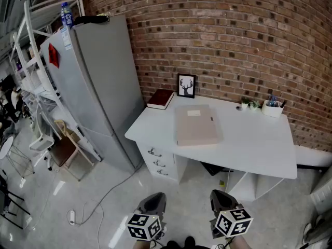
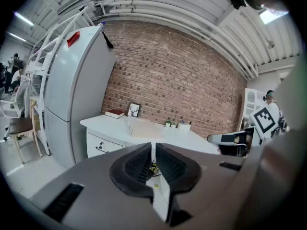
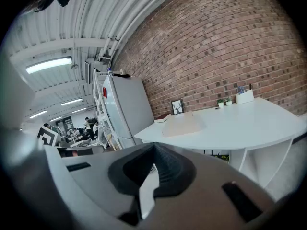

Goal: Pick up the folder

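The folder (image 1: 197, 125) lies flat on the white desk (image 1: 259, 149), well apart from both claws. The left gripper (image 1: 154, 204) and the right gripper (image 1: 222, 200) are closed and hold nothing. If they arrive closed, they may only push the thin folder away.

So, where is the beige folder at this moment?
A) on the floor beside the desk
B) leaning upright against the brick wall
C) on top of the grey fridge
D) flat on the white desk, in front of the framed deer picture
D: the folder lies flat on the white desk, just in front of the framed deer picture.
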